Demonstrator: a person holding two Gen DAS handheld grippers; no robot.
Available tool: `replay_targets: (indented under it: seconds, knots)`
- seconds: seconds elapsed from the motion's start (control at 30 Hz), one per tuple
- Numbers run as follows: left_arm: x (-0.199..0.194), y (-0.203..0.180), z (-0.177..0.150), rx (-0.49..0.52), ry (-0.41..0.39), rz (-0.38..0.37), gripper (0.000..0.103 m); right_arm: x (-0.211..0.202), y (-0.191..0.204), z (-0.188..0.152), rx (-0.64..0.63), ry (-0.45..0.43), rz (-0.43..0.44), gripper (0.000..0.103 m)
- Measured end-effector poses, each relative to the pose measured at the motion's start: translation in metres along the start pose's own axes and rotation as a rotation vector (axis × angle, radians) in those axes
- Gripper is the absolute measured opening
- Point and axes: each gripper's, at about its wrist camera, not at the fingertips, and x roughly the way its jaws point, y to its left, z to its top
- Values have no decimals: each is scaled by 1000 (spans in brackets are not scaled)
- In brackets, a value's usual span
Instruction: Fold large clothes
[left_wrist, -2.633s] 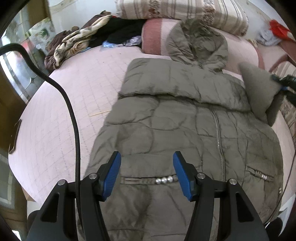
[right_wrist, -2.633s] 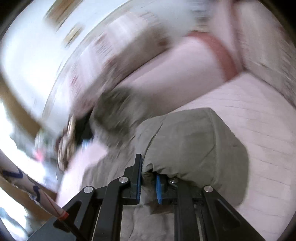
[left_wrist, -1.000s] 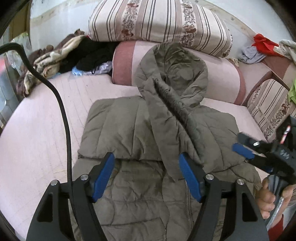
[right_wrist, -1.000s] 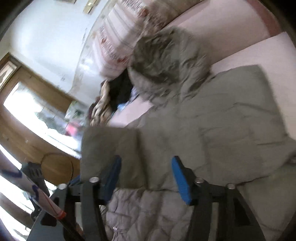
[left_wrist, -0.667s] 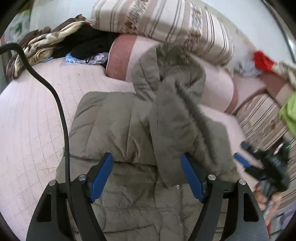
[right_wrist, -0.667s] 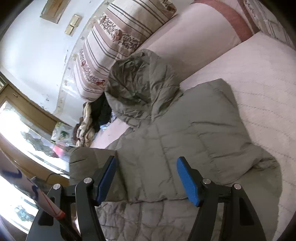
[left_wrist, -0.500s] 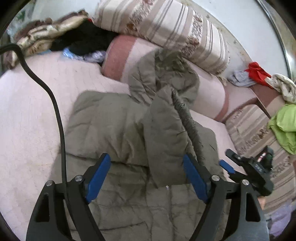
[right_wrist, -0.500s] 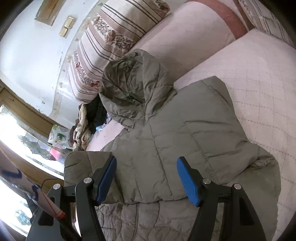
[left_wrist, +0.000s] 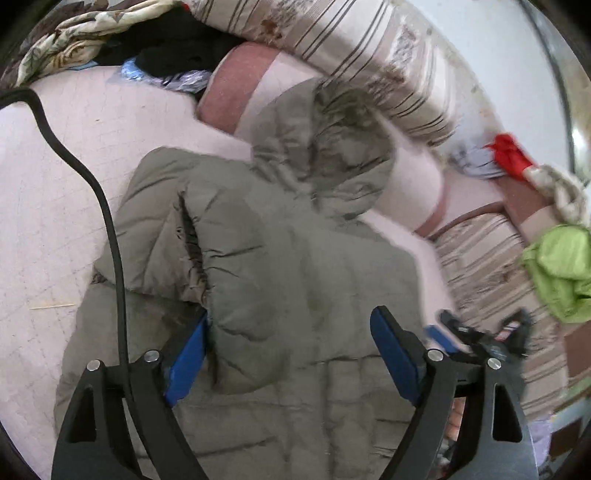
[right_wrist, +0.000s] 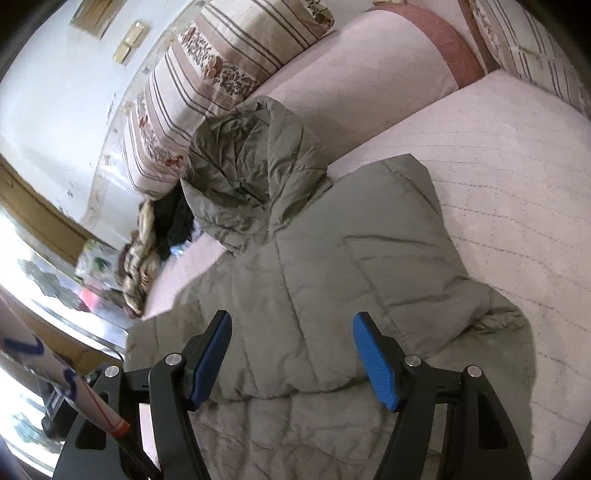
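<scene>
An olive-grey padded hooded jacket (left_wrist: 280, 266) lies flat on the pink quilted bed (left_wrist: 44, 206), hood (left_wrist: 332, 147) up against the bolster. Both sleeves are folded in across its chest. My left gripper (left_wrist: 290, 350) is open and empty just above the folded sleeves. My right gripper (right_wrist: 291, 354) is open and empty over the jacket (right_wrist: 332, 266), whose hood (right_wrist: 255, 166) lies further off. The right gripper also shows, blurred, in the left wrist view (left_wrist: 461, 338) at the jacket's right edge.
A pink bolster (left_wrist: 236, 92) and a striped cushion (left_wrist: 332, 48) lie behind the hood. A heap of clothes (left_wrist: 110, 40) lies at the far left of the bed. Red (left_wrist: 509, 155) and green (left_wrist: 557, 266) garments hang over a striped sofa arm. A black cable (left_wrist: 107, 206) crosses the left view.
The right gripper laid the right sleeve across the jacket's chest and opened. Both grippers then moved forward over the jacket.
</scene>
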Motion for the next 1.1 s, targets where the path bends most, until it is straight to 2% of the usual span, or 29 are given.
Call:
replay_targets:
  seconds: [0.07,0.1,0.13,0.17,0.2,0.33,0.47,0.6,0.77,1.0,1.1]
  knots:
    - [10,1,-2,4,11,84,80,-5,0,-4,-47,-4,-52,73]
    - [13,2,-3,13,19,142,59,-8,-2,-6,-66,-8,-77,73]
    - [17,2,-2,28,33,214,26,-12,-4,-7,-76,-14,-95,73]
    - [23,4,0,49,58,289,21,-15,-8,-7,-77,-18,-111,73]
    - [26,6,3,49,74,309,18,-19,-14,-7,-69,-24,-123,73]
    - [15,15,27,45,26,340,16,-26,-34,-2,-10,-40,-152,73]
    - [8,23,58,66,-19,373,16,-21,-33,1,-14,-41,-167,73]
    - [30,34,75,98,2,417,16,-2,-20,0,-66,-24,-201,73]
    - [72,51,78,104,41,468,19,21,-8,-5,-113,-2,-242,73]
    - [92,48,73,173,29,538,29,43,-4,-9,-174,29,-314,73]
    - [85,43,72,207,15,561,34,47,-5,-8,-173,38,-334,73]
